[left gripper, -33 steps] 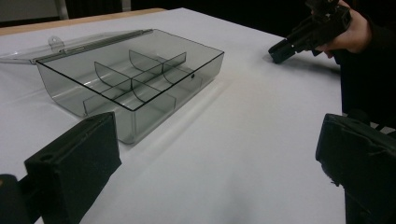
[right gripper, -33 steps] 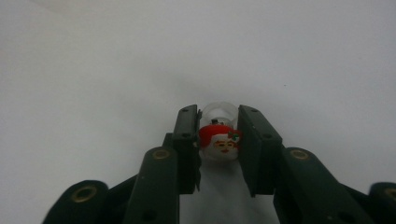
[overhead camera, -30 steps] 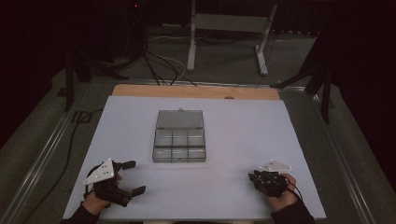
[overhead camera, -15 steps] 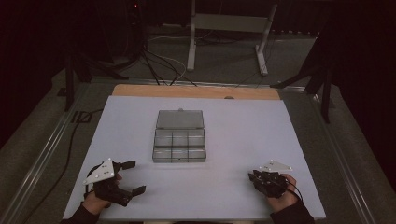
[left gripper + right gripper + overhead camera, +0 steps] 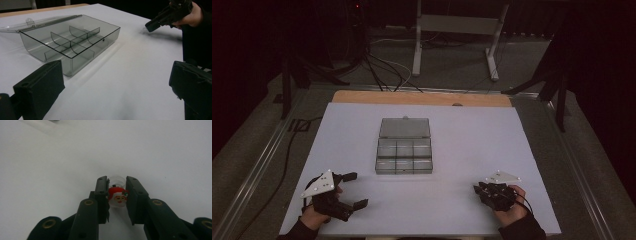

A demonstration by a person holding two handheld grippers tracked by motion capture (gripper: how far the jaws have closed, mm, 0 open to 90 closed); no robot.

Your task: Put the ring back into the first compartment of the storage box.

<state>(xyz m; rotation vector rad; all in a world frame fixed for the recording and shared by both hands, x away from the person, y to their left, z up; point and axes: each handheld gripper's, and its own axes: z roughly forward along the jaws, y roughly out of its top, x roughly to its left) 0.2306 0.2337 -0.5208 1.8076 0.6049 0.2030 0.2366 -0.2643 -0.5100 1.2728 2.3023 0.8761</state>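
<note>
The open plastic box stands in the middle of the tabletop, its lid lying flat toward the far edge. On both sides of the box the tabletop is bare up to the left and right edges. The strip along the near edge is bare between the left gripper and the right gripper.

A clear smoke-grey plastic compartment box is set at the middle of the white rectangular surface, with its flat transparent lid laid open behind it toward the far edge. The left hand-held gripper is placed near the front left corner, before and to the left of the box, and the right hand-held gripper near the front right corner, well apart from it. A small round translucent Santa-face charm is held between the jaws of the right hand-held gripper, just above the surface.
</note>
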